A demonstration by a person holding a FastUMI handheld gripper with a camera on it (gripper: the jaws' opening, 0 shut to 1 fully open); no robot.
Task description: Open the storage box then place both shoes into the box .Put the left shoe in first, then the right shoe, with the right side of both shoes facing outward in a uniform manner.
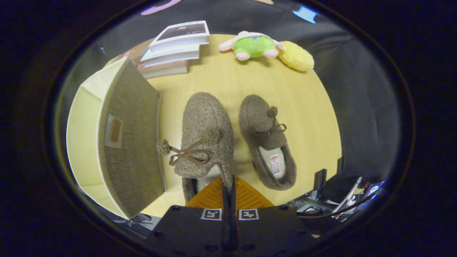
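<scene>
With the box [117, 139] already open near the table's [303, 107] left edge, the gripper [228, 185] is clenched on the left shoe's [205, 139] heel rim; the right shoe [266, 139] waits alongside.

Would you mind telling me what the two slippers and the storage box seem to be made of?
Slippers: fuzzy brown wool-like fabric with pale fleecy lining, thin cord bows with pompoms. Storage box: probably fabric-covered board; grey woven-looking lid, smooth matte cream inside. Gripper pinches the nearer slipper's heel rim.
</scene>
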